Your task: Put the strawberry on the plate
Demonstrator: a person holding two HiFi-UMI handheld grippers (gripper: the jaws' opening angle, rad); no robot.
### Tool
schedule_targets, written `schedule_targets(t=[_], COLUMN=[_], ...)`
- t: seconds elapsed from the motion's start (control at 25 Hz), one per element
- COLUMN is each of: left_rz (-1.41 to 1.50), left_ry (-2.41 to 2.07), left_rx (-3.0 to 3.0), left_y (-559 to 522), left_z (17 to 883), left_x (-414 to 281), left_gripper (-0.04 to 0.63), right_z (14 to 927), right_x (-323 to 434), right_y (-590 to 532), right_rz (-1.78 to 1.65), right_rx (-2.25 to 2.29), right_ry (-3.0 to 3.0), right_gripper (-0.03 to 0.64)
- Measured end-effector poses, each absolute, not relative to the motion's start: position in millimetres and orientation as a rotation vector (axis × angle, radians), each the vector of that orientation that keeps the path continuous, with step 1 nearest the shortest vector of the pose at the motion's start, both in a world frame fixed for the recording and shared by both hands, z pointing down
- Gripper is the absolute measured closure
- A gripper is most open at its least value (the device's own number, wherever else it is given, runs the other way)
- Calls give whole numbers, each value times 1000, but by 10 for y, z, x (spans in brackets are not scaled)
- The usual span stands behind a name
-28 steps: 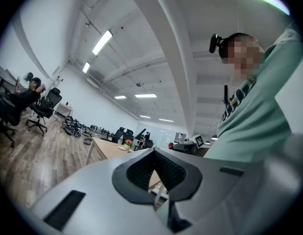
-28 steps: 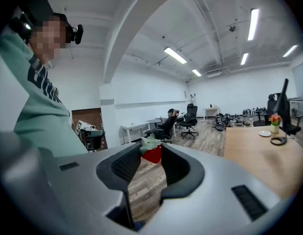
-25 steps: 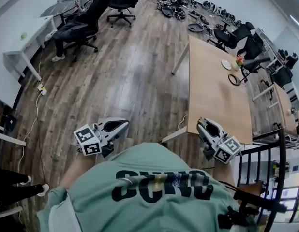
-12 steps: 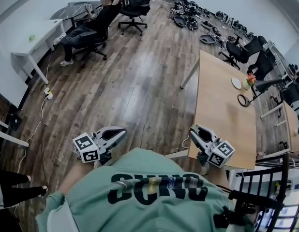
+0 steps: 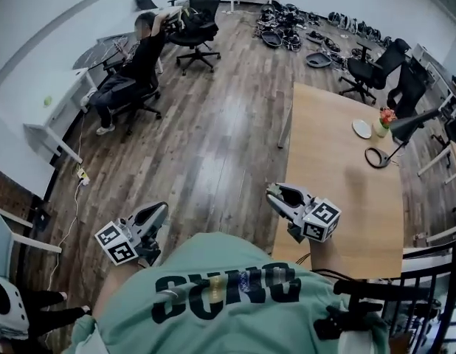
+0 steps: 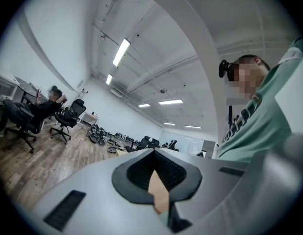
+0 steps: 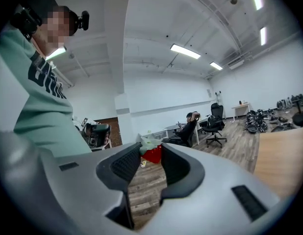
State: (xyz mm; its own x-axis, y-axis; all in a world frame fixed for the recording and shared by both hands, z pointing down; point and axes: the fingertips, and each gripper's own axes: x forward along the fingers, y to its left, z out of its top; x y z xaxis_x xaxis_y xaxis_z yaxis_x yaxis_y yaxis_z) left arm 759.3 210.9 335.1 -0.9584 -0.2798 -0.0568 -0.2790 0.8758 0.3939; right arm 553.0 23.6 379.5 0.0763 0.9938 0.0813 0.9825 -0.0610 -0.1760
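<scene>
Saw strawberry (image 7: 152,154) clearly only in right gripper view, pinched by right gripper (image 5: 278,193). Held level at table (image 5: 339,175) edge. Left gripper (image 5: 156,212) closed, empty, level, well off table.

The near half of the wooden table (image 5: 339,198) lies bare, leaving an open way toward the plate (image 5: 361,128). Just beside the plate stands a flower vase (image 5: 381,124), and a black lamp (image 5: 409,125) with its ring base (image 5: 376,157) is close by. 2 office chairs (image 5: 367,68) crowd the far end.
</scene>
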Motion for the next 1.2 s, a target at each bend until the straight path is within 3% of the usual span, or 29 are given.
schedule_targets(t=[0.52,1.2], left_rz=[-700,-704], left_ry=[-2922,-2846], left_rx=[573,907], left_y=[2336,4581], left_z=[3650,3615], left_x=[6385,4750], left_gripper=[603,603], right_z=[4167,3707], right_x=[4672,3462], right_y=[321,2261], right_rz=[110,82], right_rx=[-2037,-1829], right_ry=[-2041,-2271], right_gripper=[483,483])
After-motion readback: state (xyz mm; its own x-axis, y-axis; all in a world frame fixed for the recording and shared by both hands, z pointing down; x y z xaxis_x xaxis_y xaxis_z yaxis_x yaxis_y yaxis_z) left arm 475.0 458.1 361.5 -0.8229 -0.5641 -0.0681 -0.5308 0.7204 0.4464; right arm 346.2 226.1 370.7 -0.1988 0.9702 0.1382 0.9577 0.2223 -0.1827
